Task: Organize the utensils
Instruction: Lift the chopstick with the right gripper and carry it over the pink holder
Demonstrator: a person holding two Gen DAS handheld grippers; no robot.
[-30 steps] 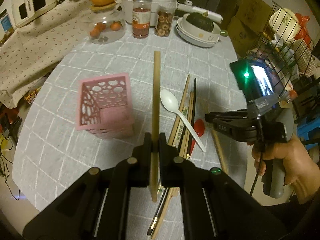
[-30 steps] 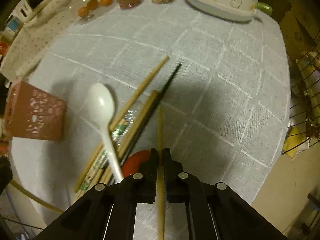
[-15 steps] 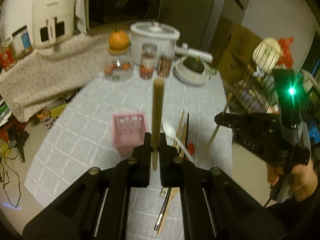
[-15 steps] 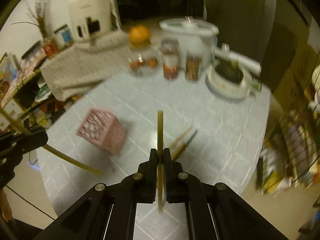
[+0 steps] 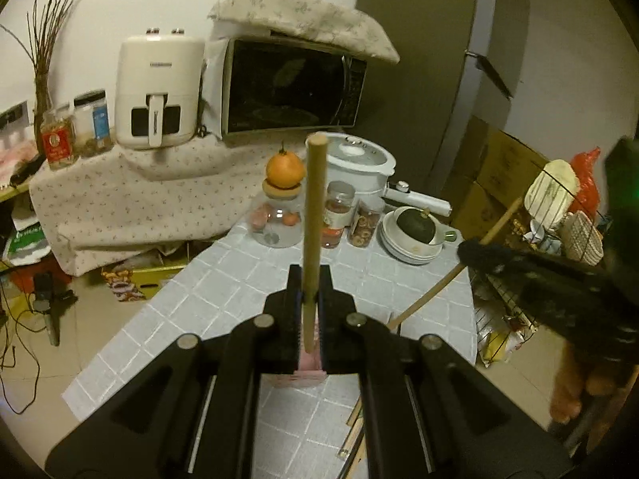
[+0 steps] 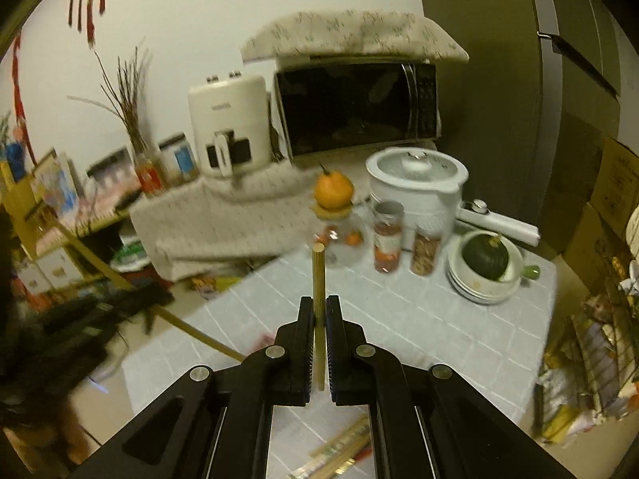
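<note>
Left gripper (image 5: pixel 309 311) clamping round wooden chopstick (image 5: pixel 313 215), right gripper (image 6: pixel 318 327) pinching slimmer bamboo stick (image 6: pixel 318 279), both upright

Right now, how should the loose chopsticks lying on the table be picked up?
Come from above and close across a single shaft of the loose chopsticks: they lie flat and slanted on the table, too thin for a side approach. The left gripper is shut on one chopstick, the right gripper on another chopstick, so unload first.
</note>
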